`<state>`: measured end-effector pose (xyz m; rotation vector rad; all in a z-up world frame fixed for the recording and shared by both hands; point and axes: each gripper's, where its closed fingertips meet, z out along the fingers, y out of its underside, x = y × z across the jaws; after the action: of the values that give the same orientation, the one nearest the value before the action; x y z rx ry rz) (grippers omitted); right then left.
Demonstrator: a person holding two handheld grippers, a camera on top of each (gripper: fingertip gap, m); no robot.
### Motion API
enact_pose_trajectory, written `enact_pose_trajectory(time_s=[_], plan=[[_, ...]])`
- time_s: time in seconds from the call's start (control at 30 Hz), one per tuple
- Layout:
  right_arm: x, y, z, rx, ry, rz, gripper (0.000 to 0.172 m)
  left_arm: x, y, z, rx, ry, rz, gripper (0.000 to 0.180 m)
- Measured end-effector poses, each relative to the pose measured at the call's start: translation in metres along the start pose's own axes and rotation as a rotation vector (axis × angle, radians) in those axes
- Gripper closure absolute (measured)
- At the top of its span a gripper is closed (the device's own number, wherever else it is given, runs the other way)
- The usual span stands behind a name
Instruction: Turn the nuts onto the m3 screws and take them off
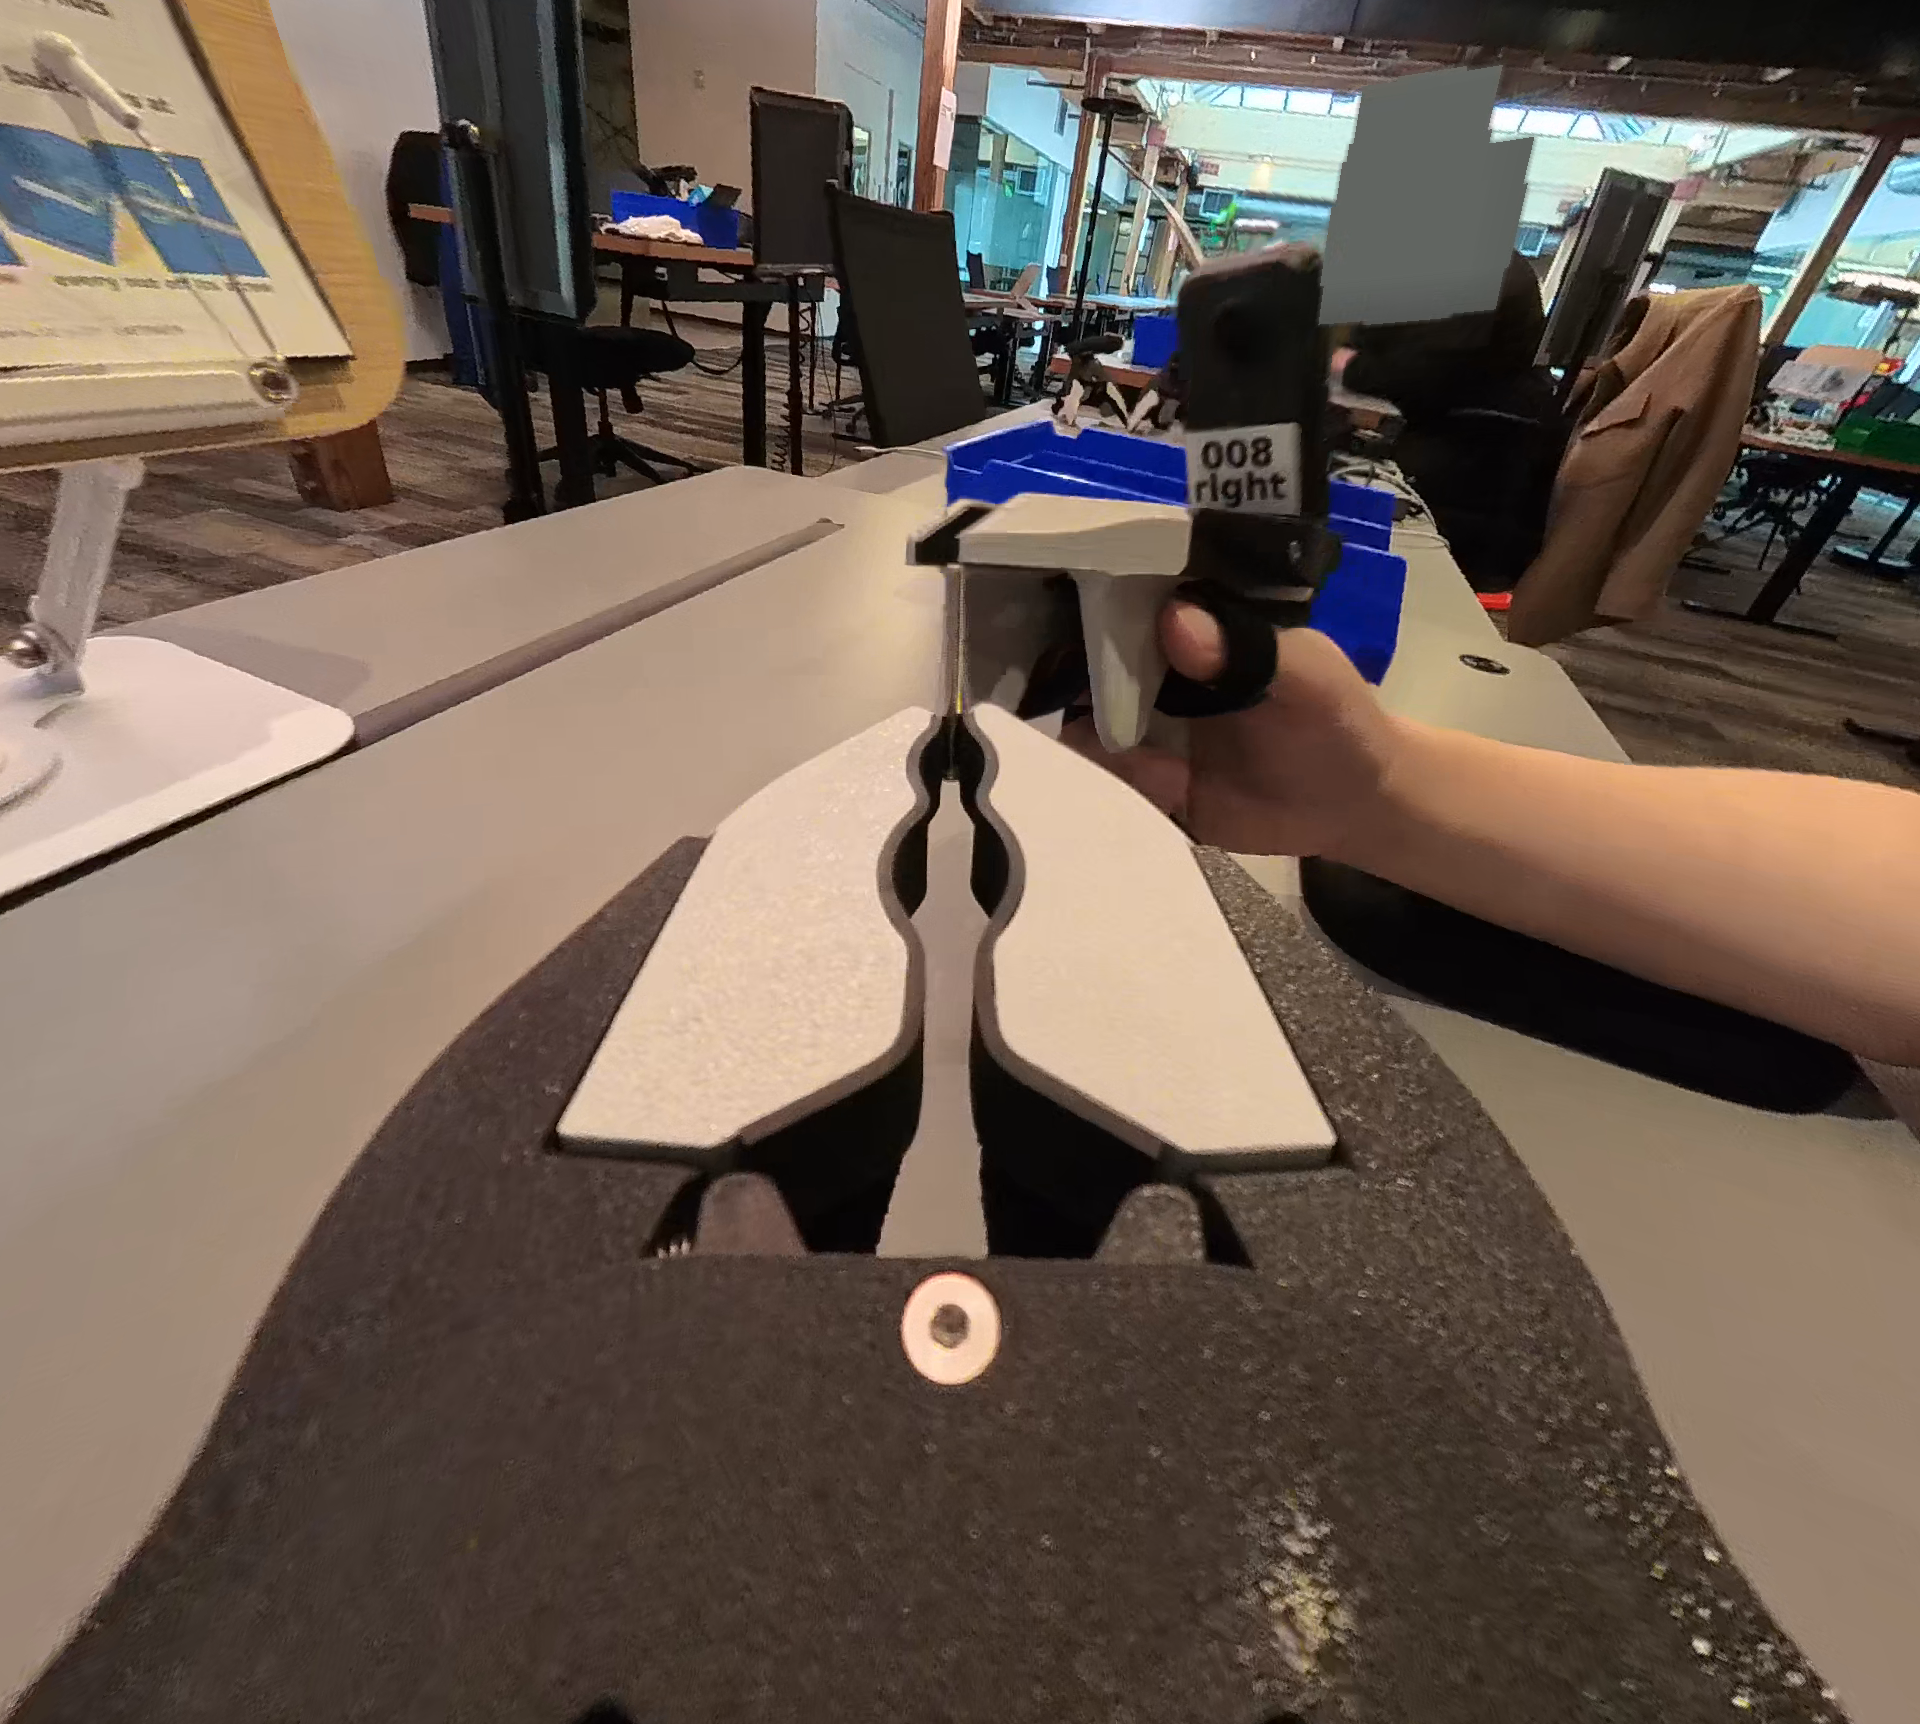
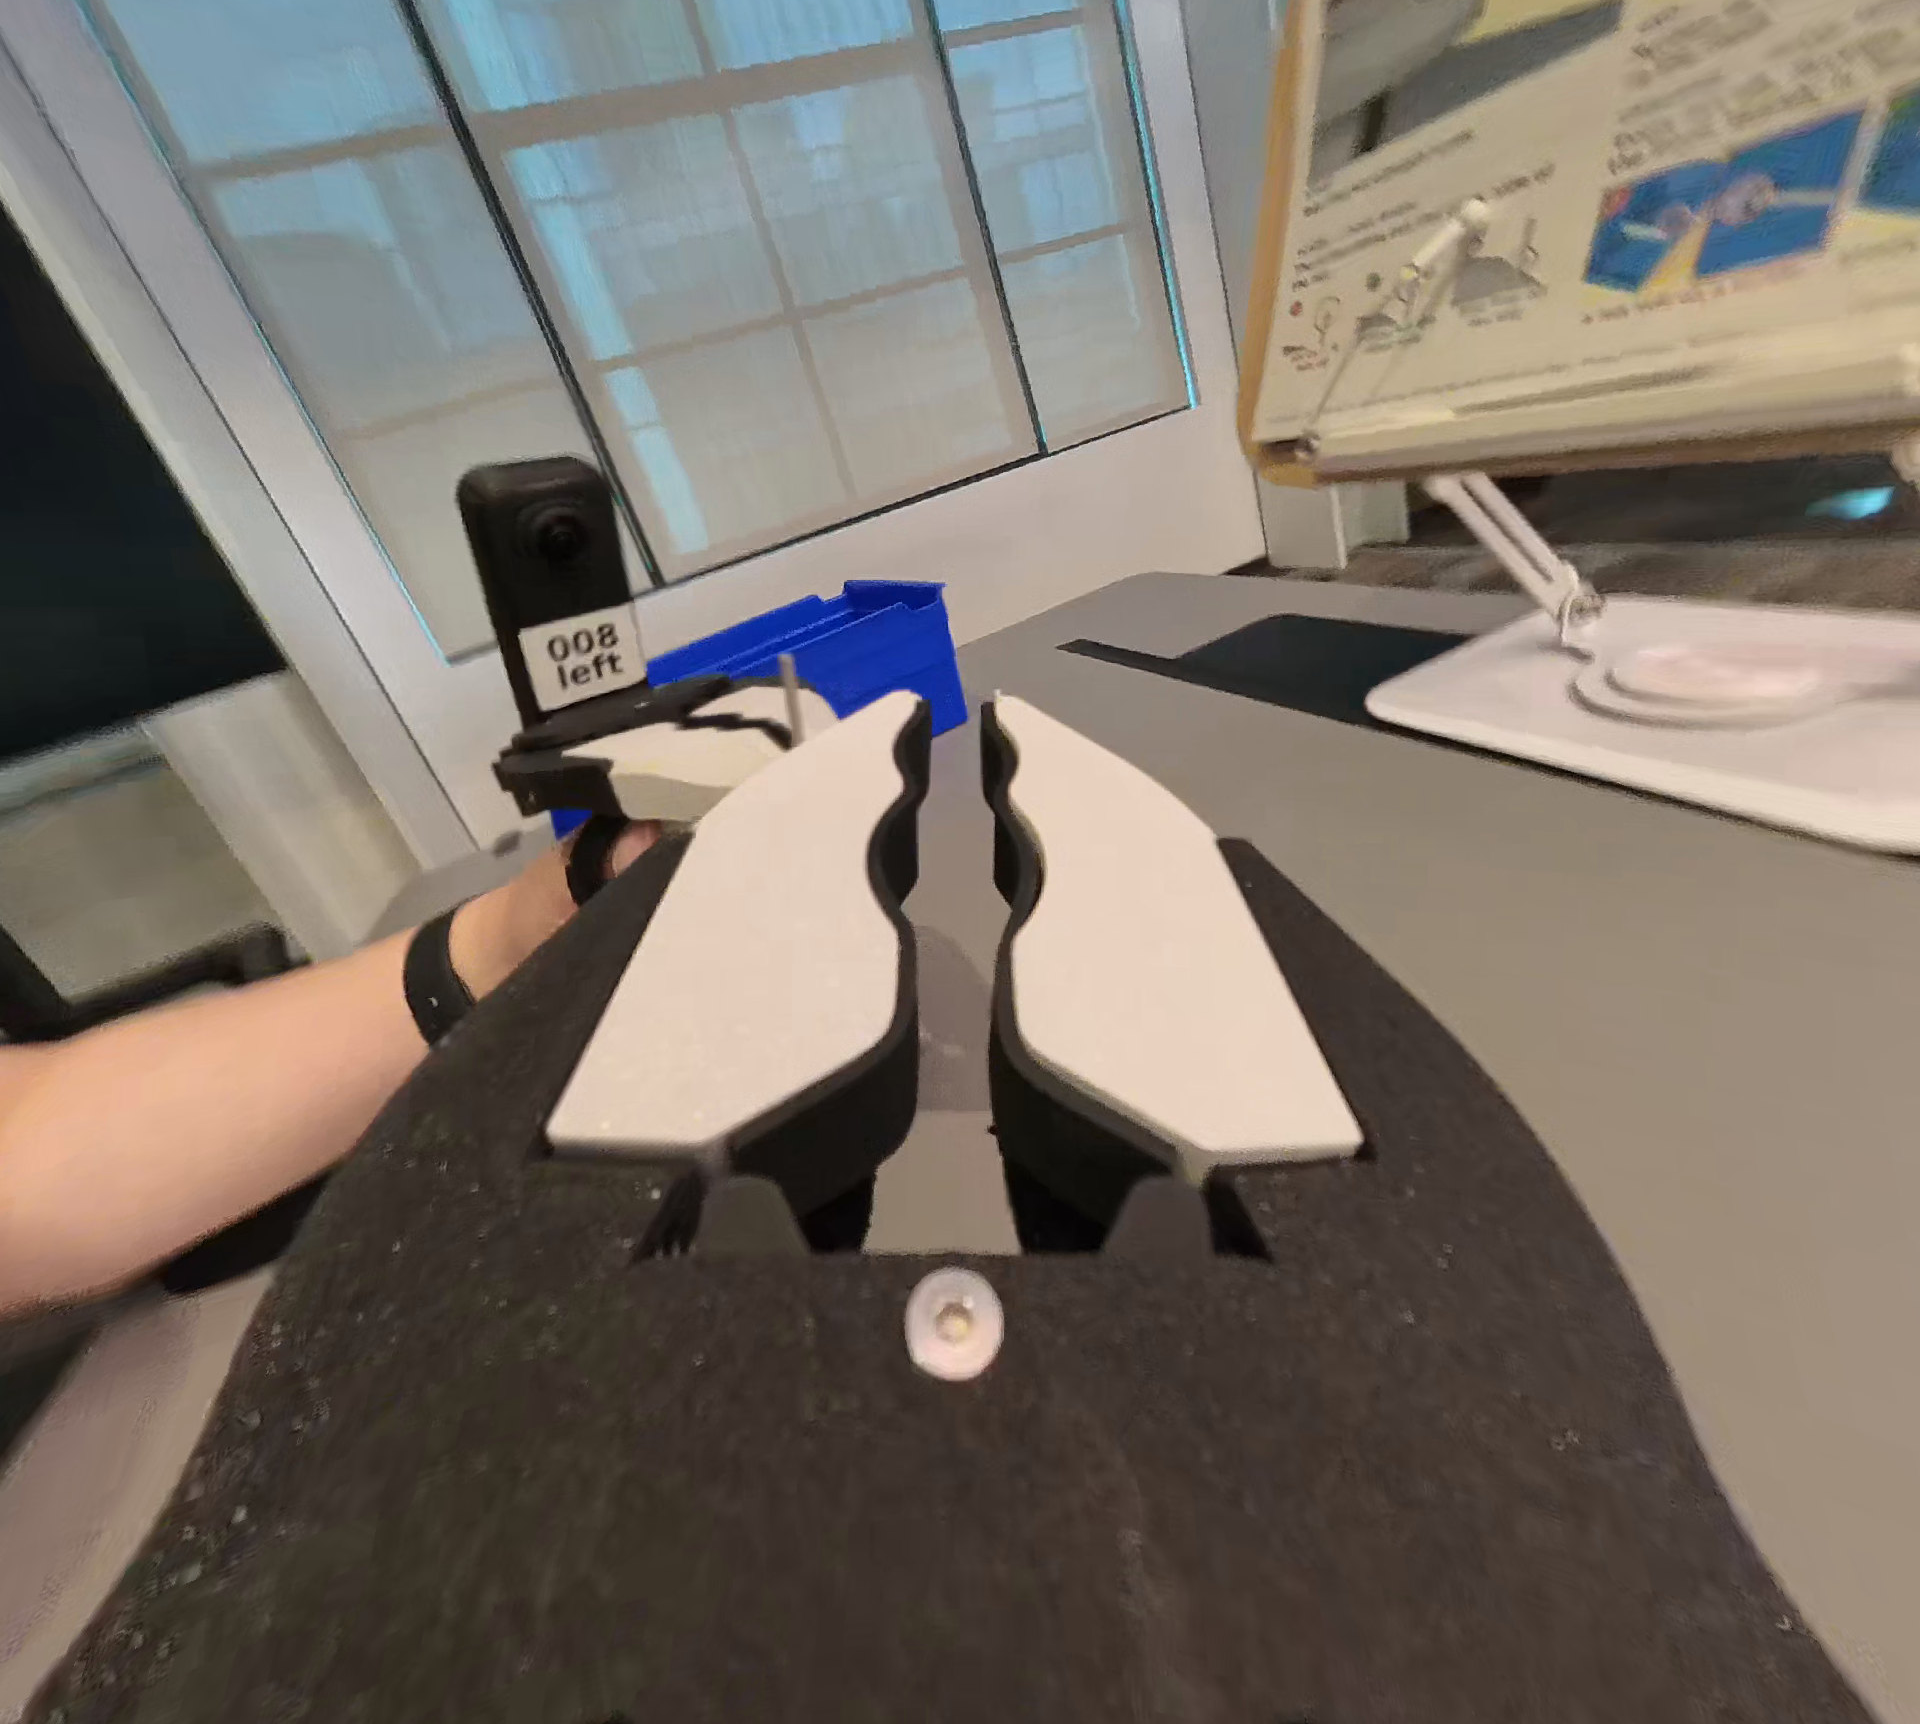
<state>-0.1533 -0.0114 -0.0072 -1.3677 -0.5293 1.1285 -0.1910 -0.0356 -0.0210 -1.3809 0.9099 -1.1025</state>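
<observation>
The left gripper has its two fingers pressed almost together, and they pinch the bottom of a thin metal rod. The rod stands straight up from the fingertips, above the middle of the grey bench. The right gripper is up beside the top of the rod, and its fingers point across the bench. Its fingers are a little way apart with nothing between them, and only the bench shows through the gap. From the right wrist view the rod stands just to the left of this gripper's left finger, outside the gap. From the left wrist view the top of the rod seems to meet the tip of the right gripper, but I cannot tell if they touch. A right hand holds the right gripper by its handle, and the arm lies over a black mat at the right edge of the bench. A left hand holds the left gripper, with a black band at the wrist. Blue bins sit at the far right edge of the bench, behind the right gripper. A white stand sits at the left edge of the bench and holds up a printed sheet. Each gripper has a black camera on top with a small white label.
</observation>
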Motion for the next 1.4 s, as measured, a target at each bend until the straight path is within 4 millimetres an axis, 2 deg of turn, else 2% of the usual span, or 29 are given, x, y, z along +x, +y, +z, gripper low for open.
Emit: enact_pose_trajectory(time_s=[0.07, 0.17, 0.23, 0.27, 0.33, 0.4, 0.47, 0.53, 0.63, 0.83, 0.93, 1.1, 1.27, 1.4], plan=[[0.024, -0.002, -0.009, 0.046, 0.077, 0.122, 0.165, -0.007, -0.003, -0.004, 0.014, -0.025, -0.016, 0.179], [0.055, -0.003, -0.030, 0.183, 0.335, 0.247, 0.172, -0.015, -0.005, -0.007, 0.027, -0.071, -0.033, 0.179], [0.042, -0.026, -0.046, 0.370, 0.427, 0.148, 0.172, -0.020, -0.003, -0.008, 0.025, -0.099, -0.024, 0.178], [0.029, -0.032, -0.043, 0.379, 0.431, 0.070, 0.172, -0.021, -0.002, -0.008, 0.021, -0.103, -0.022, 0.178], [0.009, -0.023, -0.023, 0.273, 0.395, -0.036, 0.172, -0.022, -0.003, -0.008, 0.025, -0.100, -0.035, 0.178], [-0.007, -0.019, -0.009, 0.239, 0.272, -0.062, 0.172, -0.021, -0.005, -0.008, 0.035, -0.092, -0.045, 0.178], [-0.004, -0.020, -0.010, 0.212, 0.232, -0.007, 0.172, -0.020, -0.006, -0.010, 0.039, -0.096, -0.036, 0.178], [0.008, -0.030, -0.023, 0.266, 0.276, 0.015, 0.172, -0.019, -0.008, -0.011, 0.042, -0.093, -0.031, 0.178], [0.014, -0.040, -0.035, 0.307, 0.304, 0.010, 0.172, -0.018, -0.008, -0.009, 0.042, -0.080, -0.042, 0.178], [0.011, -0.042, -0.031, 0.221, 0.286, -0.094, 0.172, -0.016, -0.001, -0.007, 0.000, -0.066, -0.028, 0.178], [0.012, -0.026, -0.035, -0.045, 0.182, -0.222, 0.172, -0.016, 0.002, -0.007, -0.025, -0.065, -0.020, 0.178], [0.001, -0.009, -0.055, -0.203, 0.019, -0.252, 0.172, -0.015, 0.006, -0.007, -0.055, -0.050, -0.019, 0.178], [-0.013, 0.031, -0.069, -0.476, -0.099, -0.353, 0.172, -0.013, 0.011, -0.005, -0.081, -0.038, -0.009, 0.178], [-0.023, 0.060, -0.079, -0.650, -0.174, -0.336, 0.172, -0.012, 0.012, -0.004, -0.086, -0.028, -0.018, 0.178]])
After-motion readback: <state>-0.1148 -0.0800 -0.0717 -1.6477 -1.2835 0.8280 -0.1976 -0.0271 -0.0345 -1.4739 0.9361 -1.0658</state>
